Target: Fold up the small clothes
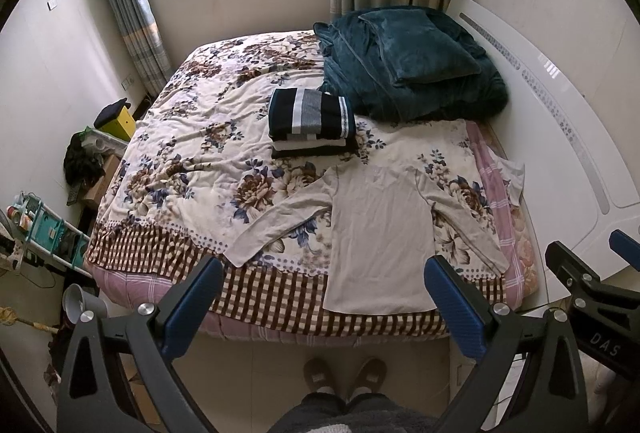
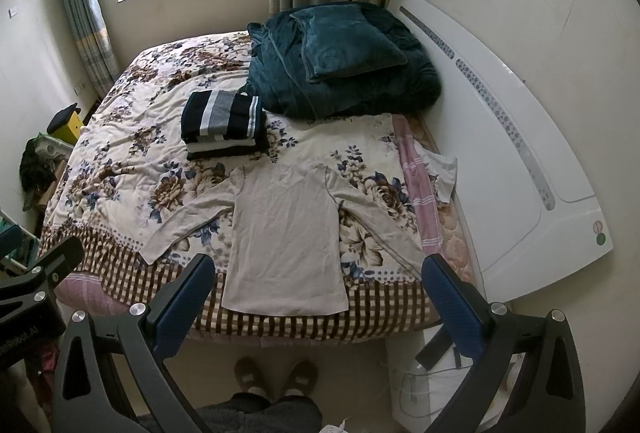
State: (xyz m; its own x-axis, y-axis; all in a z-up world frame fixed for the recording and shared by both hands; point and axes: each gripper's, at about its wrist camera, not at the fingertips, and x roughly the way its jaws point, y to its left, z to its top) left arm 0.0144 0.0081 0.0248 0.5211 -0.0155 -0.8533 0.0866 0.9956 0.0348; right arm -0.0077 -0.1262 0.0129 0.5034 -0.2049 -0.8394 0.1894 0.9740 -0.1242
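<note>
Both tools are hovering above the foot of the bed, well short of the cloth. The left hand-held gripper is standing wide open, blue pads spread far apart, holding nothing and touching nothing; the right hand-held gripper is likewise gaping wide and empty. The person's slippers are showing on the floor below. Next out, the beige long-sleeved shirt is lying flat on the bed, hem at the near edge over the checked border, sleeves splayed outward to either side, collar pointing away. Judgement: thin knit, very light, limp, no stiffness, so it is likely going to sag and drag on the floral cover rather than slide cleanly; not fragile. Best holds are looking like the cuff or shoulder seam of a sleeve, or the two hem corners, pinching a single edge so the layers below are not bunching. Beyond the collar, a stack of folded clothes with a striped dark top piece is sitting just apart from the shirt. Farthest, a teal blanket and pillow are piled near the headboard.
</note>
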